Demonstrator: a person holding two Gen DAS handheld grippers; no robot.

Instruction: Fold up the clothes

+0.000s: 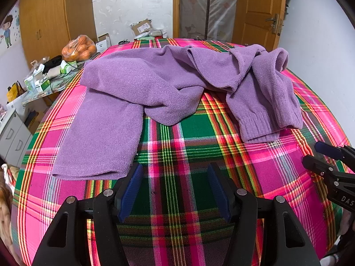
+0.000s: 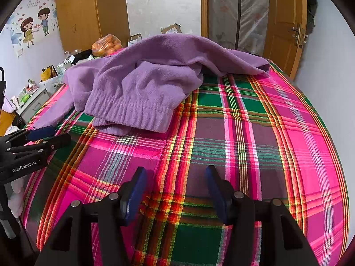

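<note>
Nothing folded yet: purple fleece sweater (image 1: 142,82) sprawled across the far half of the bed (image 1: 288,166), one sleeve trailing toward the near left edge, ribbed cuffs (image 2: 131,110) bunched toward the right. Soft napped pile, rumpled, on smooth woven plaid. Left gripper (image 1: 174,188) and right gripper (image 2: 176,190) poised over bare sheet, jaws spread wide, grasping nothing.

Clear bedspread (image 1: 177,146) btwn grippers & sweater (image 1: 142,77)

purple fleece garment (image 1: 137,82) on pink-green plaid sheet (image 1: 190,137).
</note>
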